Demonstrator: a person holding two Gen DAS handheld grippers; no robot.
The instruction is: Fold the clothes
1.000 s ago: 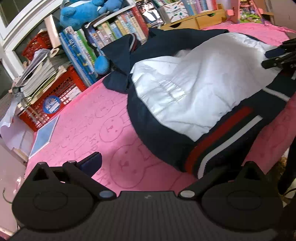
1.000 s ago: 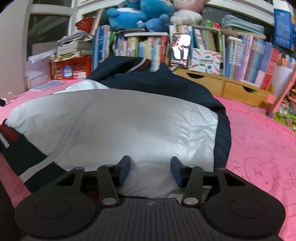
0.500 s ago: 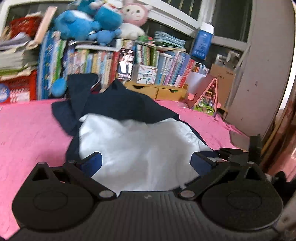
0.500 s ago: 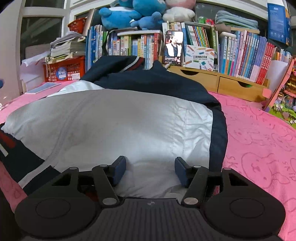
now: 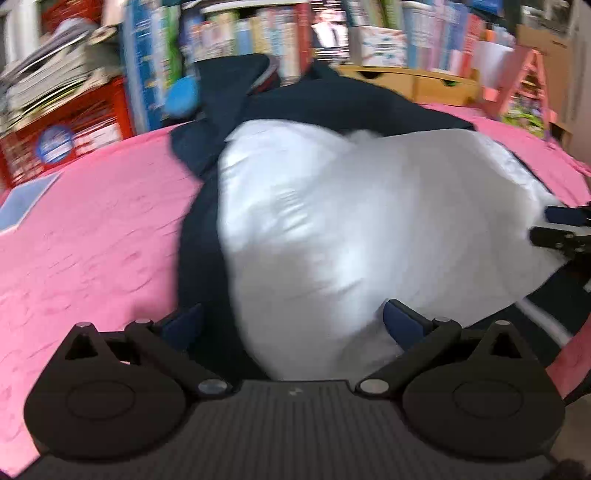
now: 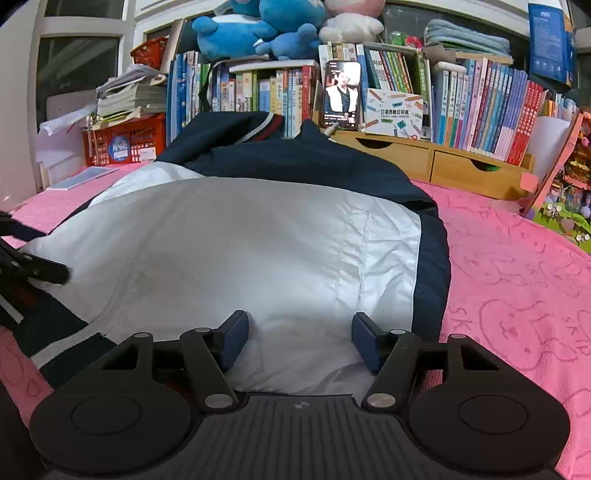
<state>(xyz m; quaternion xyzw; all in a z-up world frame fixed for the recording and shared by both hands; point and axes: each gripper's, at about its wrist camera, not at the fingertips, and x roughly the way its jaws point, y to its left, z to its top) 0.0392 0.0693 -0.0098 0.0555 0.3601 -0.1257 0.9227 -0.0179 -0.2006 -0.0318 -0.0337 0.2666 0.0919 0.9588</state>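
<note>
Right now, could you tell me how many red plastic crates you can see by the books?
2: a big red crate under the paper stack left of the books, and a smaller red basket higher up beside the blue plush. Others may be hidden.

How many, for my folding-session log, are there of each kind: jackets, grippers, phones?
jacket: 1
Grippers: 2, the left gripper and the right gripper, whose jaws are opening with jacket fabric between them
phone: 1
Total: 4

The jacket (image 6: 236,251) is white with navy edges and a red-and-white striped band. The bedspread (image 6: 517,288) is pink with a rabbit pattern. The plush toys (image 6: 258,33) are blue, the crate (image 6: 125,142) red.
</note>
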